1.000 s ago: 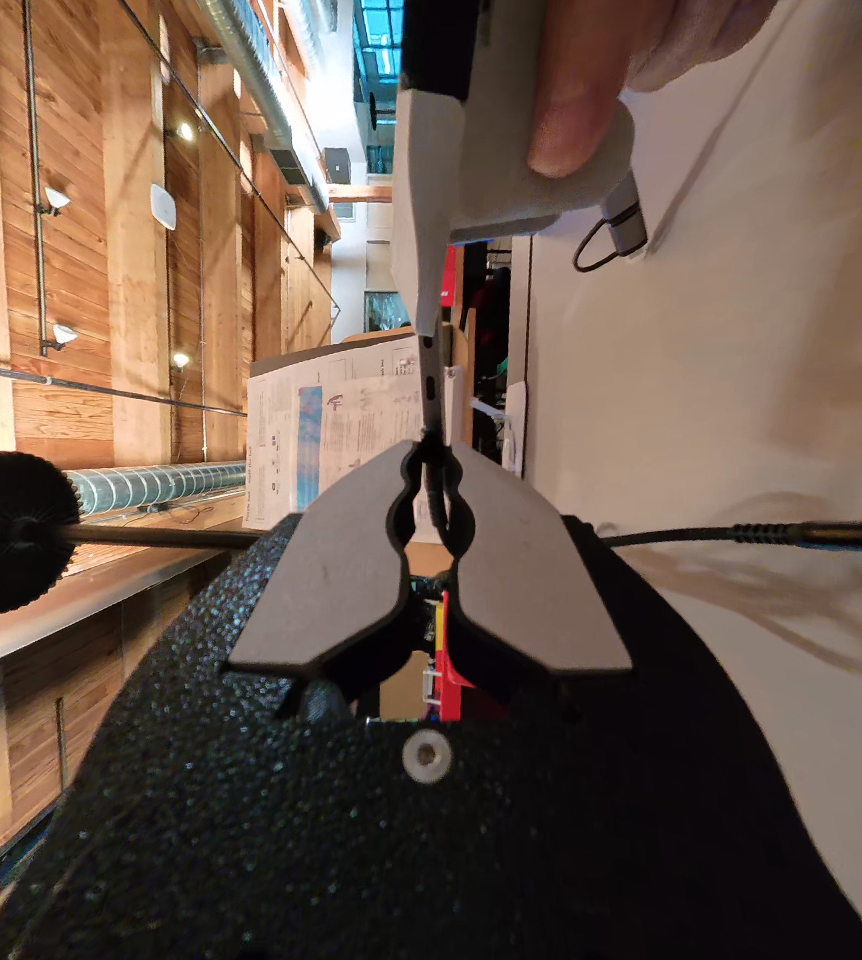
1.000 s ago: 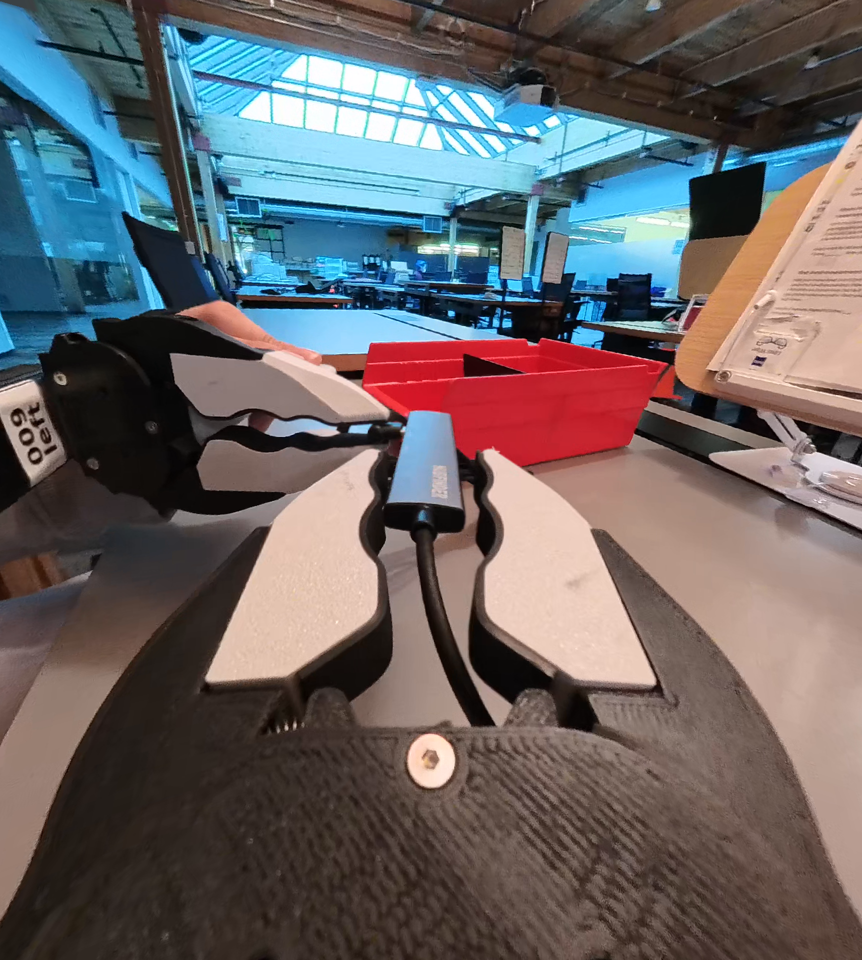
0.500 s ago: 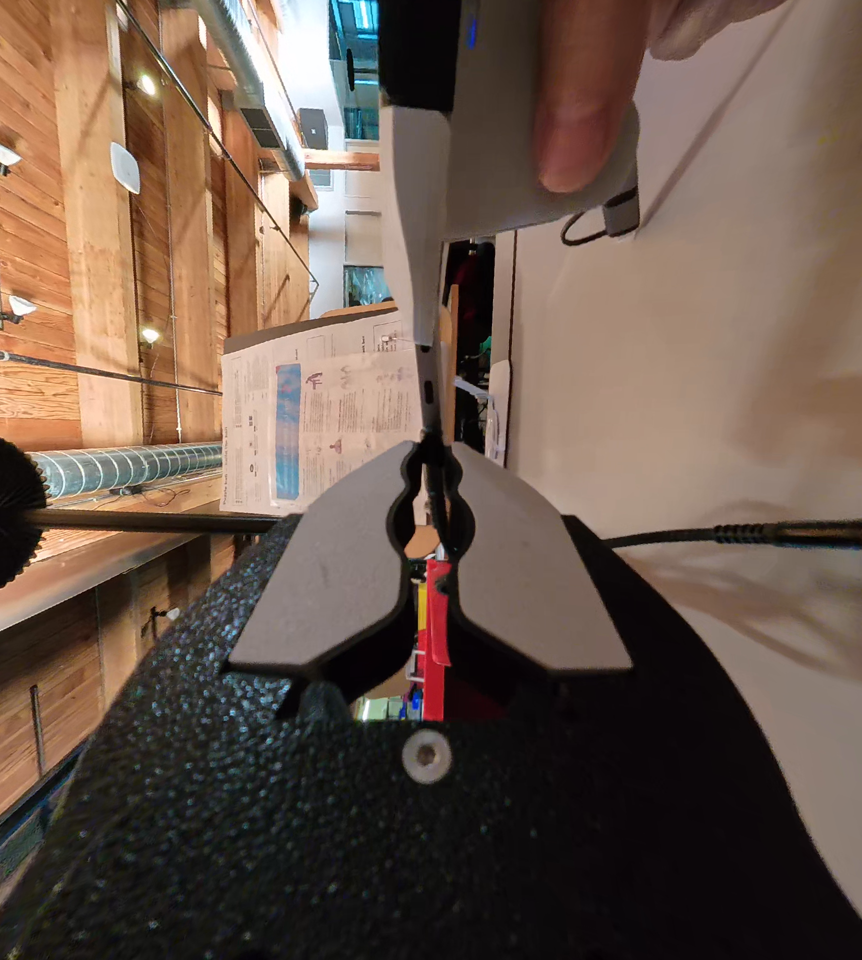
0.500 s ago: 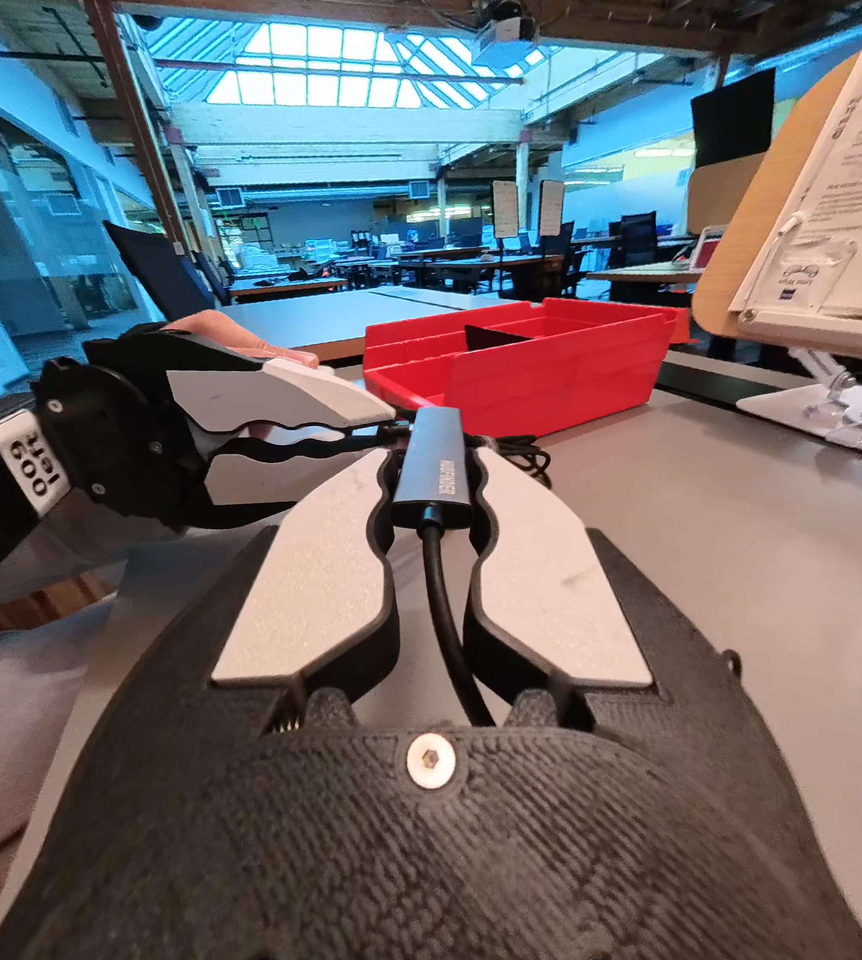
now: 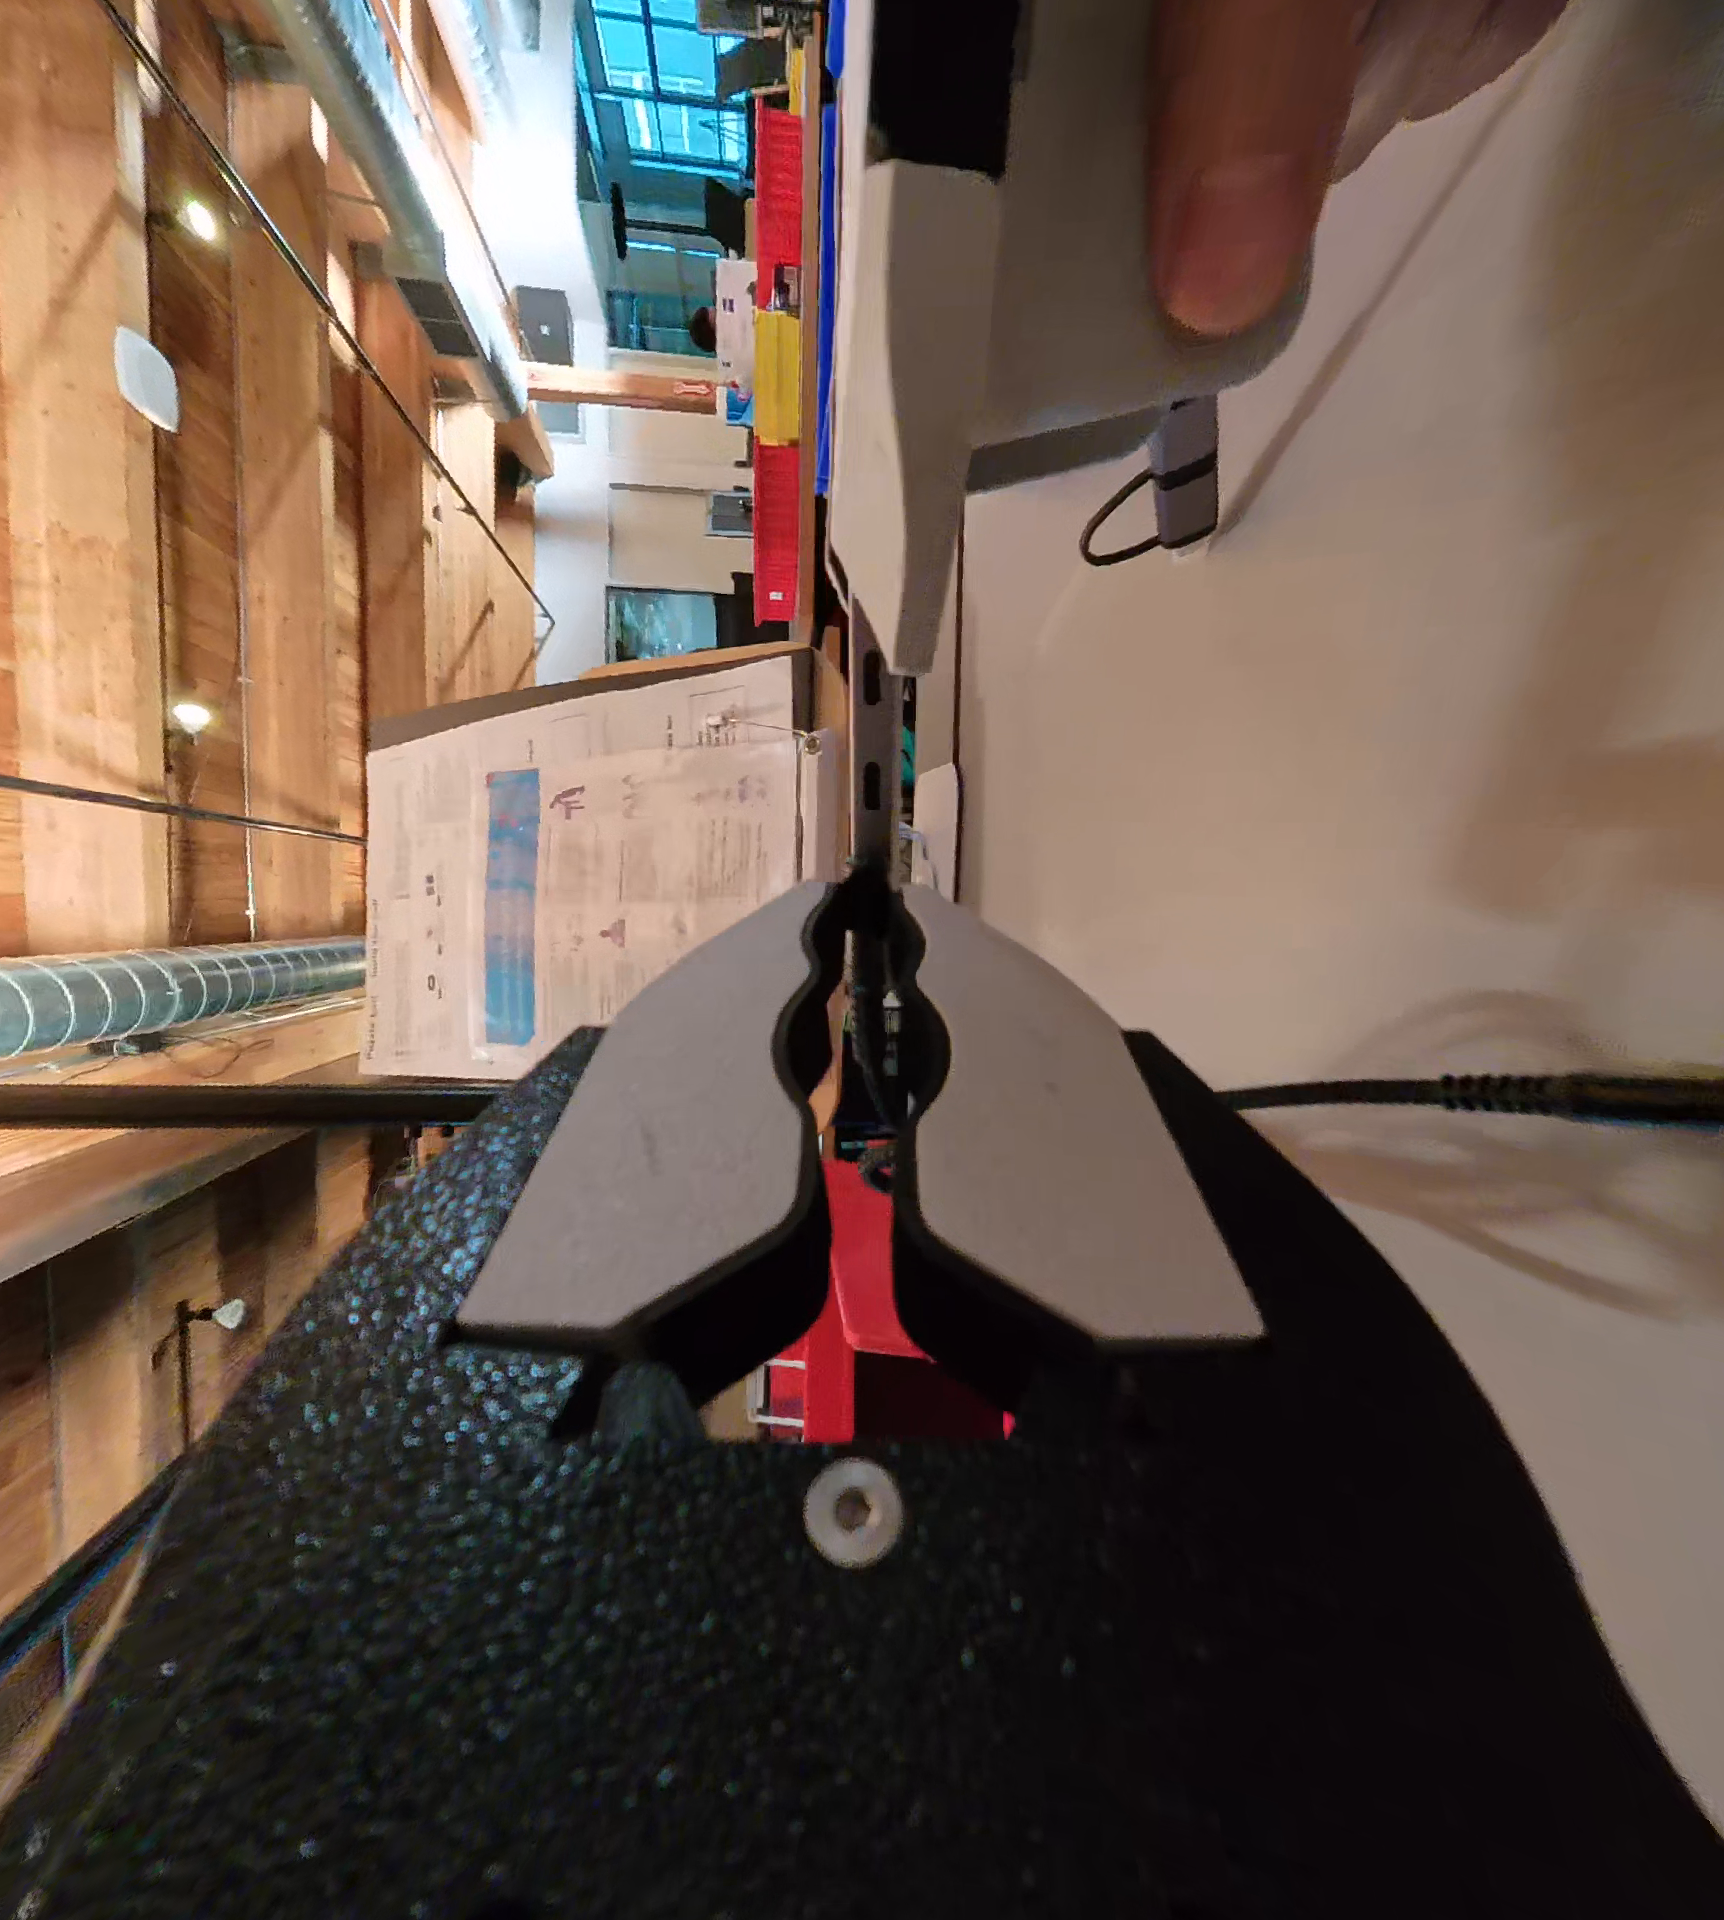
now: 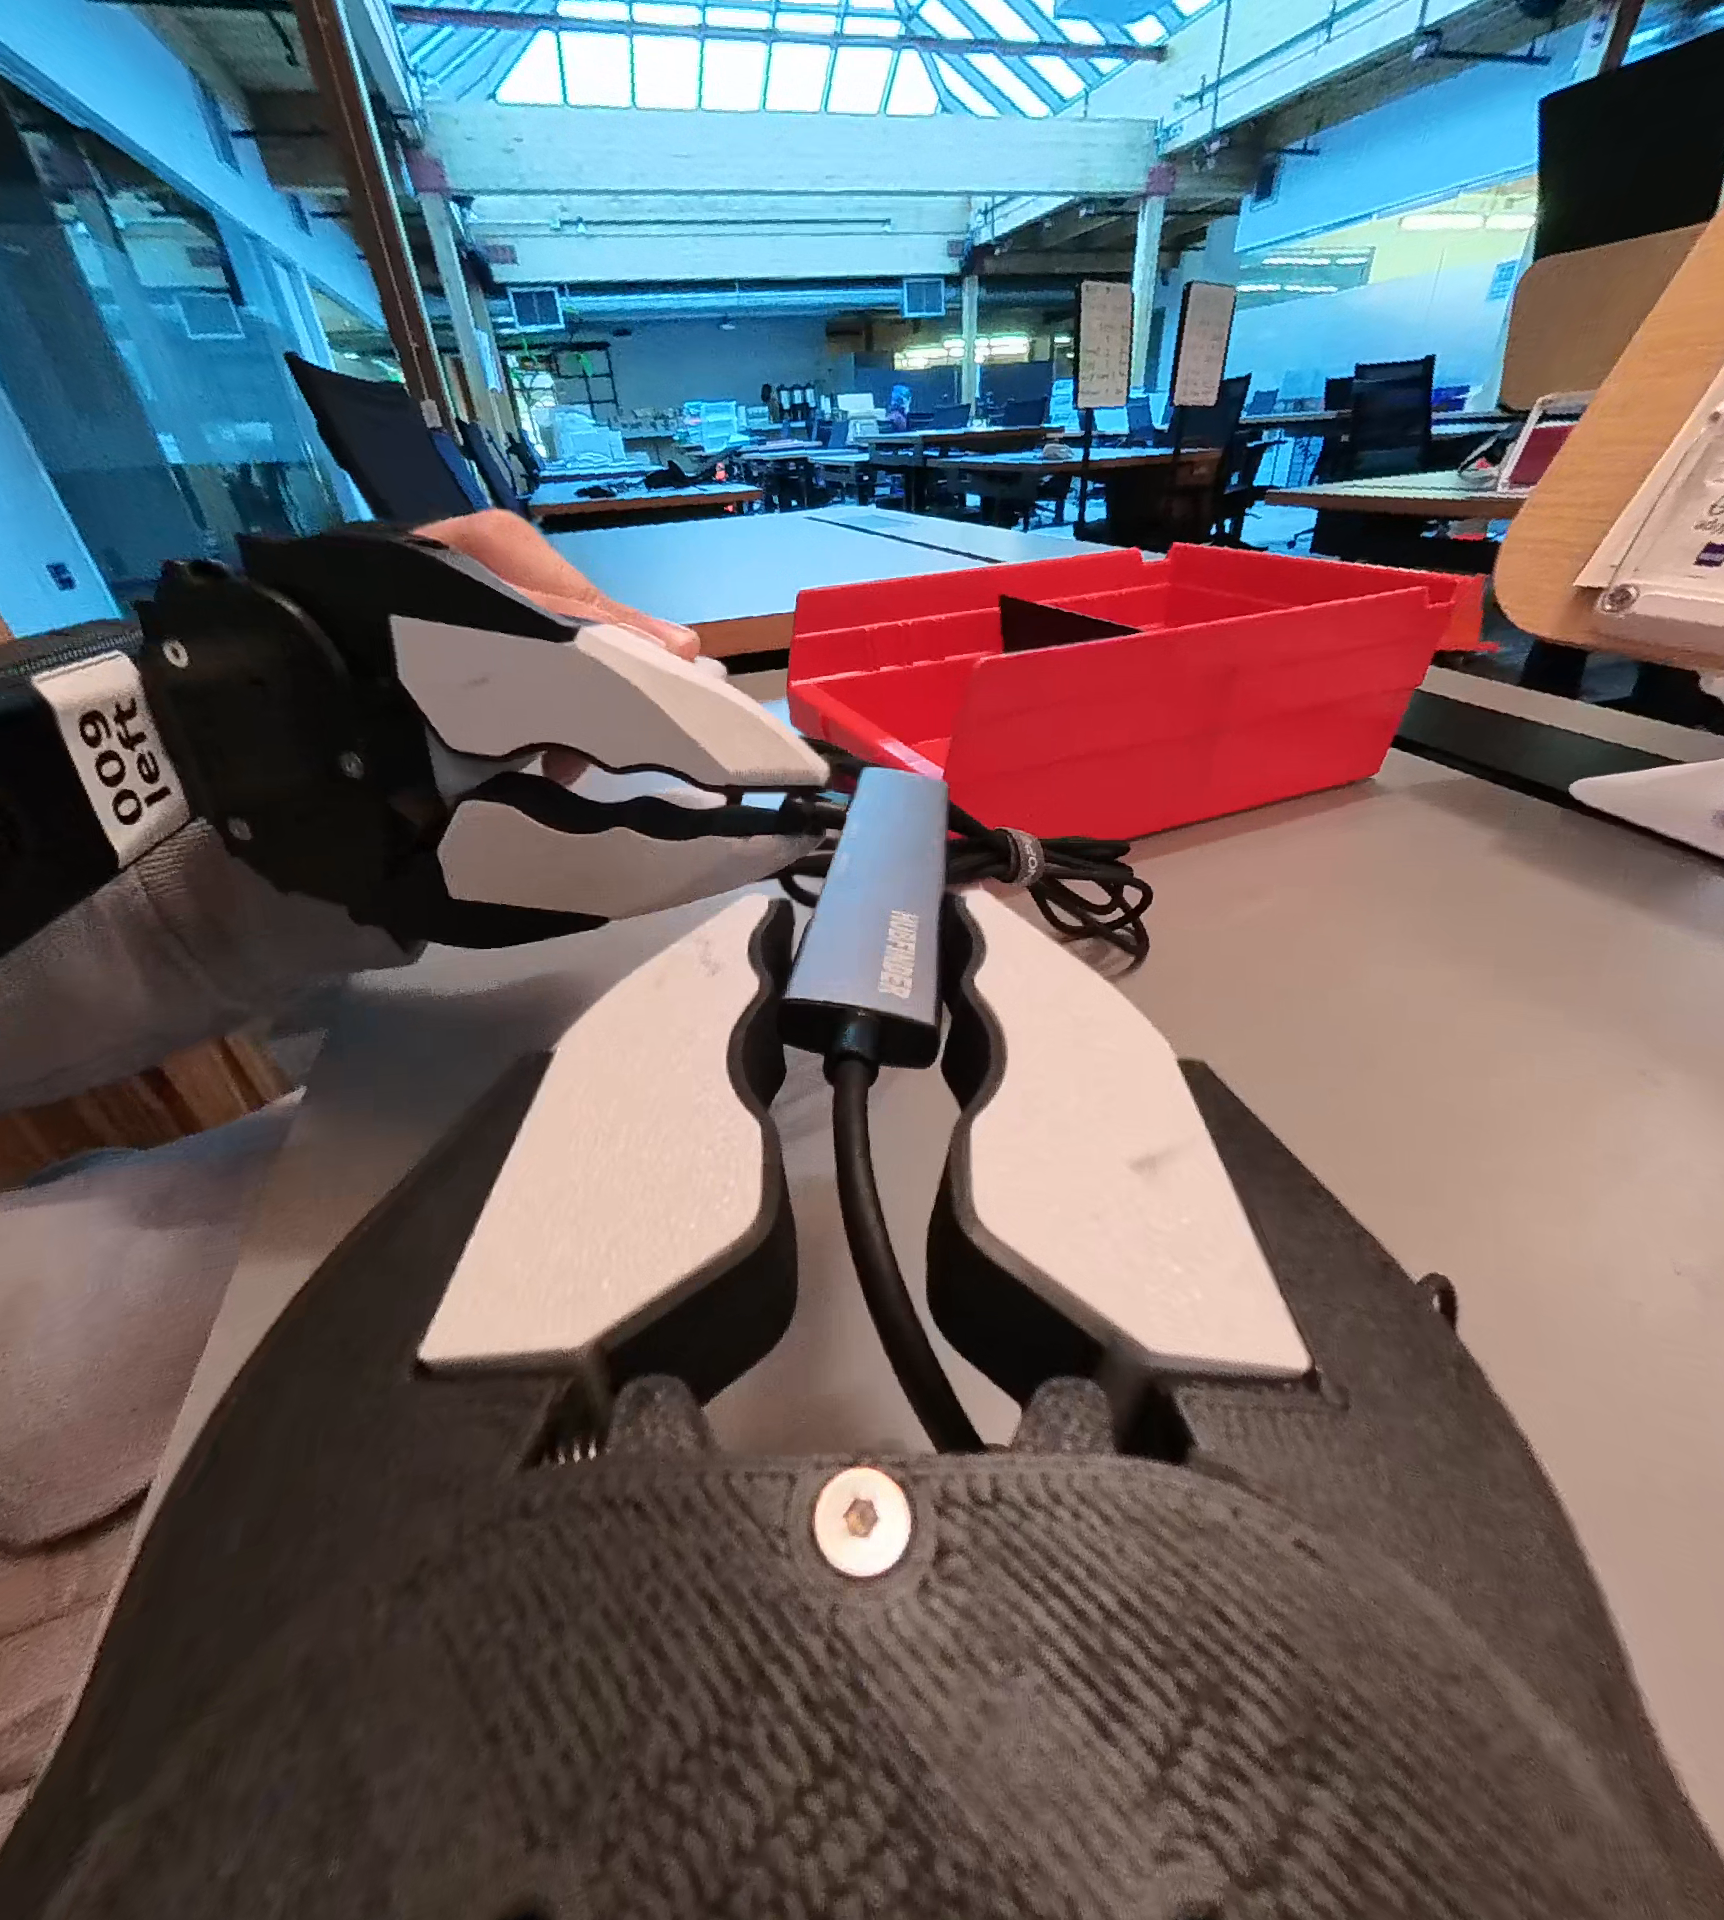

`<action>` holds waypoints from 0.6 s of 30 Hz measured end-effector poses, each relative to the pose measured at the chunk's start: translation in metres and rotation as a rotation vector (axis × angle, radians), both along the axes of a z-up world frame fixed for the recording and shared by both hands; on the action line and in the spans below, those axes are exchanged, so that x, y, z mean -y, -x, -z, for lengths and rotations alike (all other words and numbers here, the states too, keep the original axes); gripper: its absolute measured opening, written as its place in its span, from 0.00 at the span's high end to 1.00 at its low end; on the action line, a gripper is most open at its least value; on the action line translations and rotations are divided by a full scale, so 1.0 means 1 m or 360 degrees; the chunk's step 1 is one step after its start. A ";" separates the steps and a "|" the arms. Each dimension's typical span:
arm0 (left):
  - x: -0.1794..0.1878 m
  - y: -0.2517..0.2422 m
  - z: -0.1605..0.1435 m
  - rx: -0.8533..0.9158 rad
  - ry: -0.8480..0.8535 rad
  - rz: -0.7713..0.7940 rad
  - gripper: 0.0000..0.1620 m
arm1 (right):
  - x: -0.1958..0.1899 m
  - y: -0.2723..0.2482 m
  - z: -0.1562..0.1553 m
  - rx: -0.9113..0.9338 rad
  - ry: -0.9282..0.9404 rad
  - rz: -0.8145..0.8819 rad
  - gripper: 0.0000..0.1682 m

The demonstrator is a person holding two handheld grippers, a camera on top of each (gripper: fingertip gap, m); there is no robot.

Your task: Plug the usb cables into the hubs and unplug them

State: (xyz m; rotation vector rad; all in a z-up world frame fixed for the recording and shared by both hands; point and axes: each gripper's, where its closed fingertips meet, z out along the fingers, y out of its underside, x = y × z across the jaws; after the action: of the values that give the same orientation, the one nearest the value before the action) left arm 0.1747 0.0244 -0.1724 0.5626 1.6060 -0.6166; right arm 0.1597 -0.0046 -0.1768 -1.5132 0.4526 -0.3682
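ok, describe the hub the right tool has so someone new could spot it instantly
Start at the grey tabletop in front of the red plastic bin. The right tool is shut on a slim grey metal bar-shaped USB hub. Unlike the bundled black cable behind it, it is rigid and rectangular, with one thick black lead leaving its near end.

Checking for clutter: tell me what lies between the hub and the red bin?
In the right wrist view, a bundled black cable lies on the table between the hub and the red bin.
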 end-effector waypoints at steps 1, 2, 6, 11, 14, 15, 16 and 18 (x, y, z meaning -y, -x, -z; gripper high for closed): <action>0.000 0.000 0.001 0.0010 -0.0011 -0.0002 0.96 | 0.000 -0.001 0.001 -0.0011 0.0004 -0.0007 0.83; 0.000 -0.001 0.002 0.0022 -0.0008 -0.0007 0.96 | 0.001 -0.002 0.000 -0.0002 0.0005 0.0006 0.83; 0.005 -0.007 0.007 0.0056 -0.0013 -0.0048 0.95 | 0.007 -0.011 0.002 0.0004 0.0030 0.0122 0.85; -0.002 -0.002 -0.023 -0.0173 0.0405 0.0035 0.93 | 0.040 -0.036 -0.007 -0.0006 -0.0130 0.0524 0.85; -0.043 -0.032 -0.051 -0.0442 0.0771 -0.0185 0.92 | 0.046 -0.039 -0.007 -0.0004 -0.0136 0.0586 0.85; -0.064 -0.047 -0.054 -0.0566 0.0880 -0.0306 0.92 | 0.044 -0.039 -0.006 -0.0011 -0.0126 0.0564 0.85; -0.084 -0.061 -0.052 -0.0714 0.0961 -0.0413 0.92 | 0.042 -0.038 -0.006 -0.0008 -0.0116 0.0542 0.85; -0.107 -0.080 -0.039 -0.1050 0.0878 -0.0411 0.89 | 0.039 -0.037 -0.005 -0.0003 -0.0101 0.0522 0.85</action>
State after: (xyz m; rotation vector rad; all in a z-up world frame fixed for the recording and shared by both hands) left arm 0.2542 0.1315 -0.1338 -0.2913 1.9558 -1.0675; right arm 0.1964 -0.0440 -0.1716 -1.3779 0.7107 -0.6027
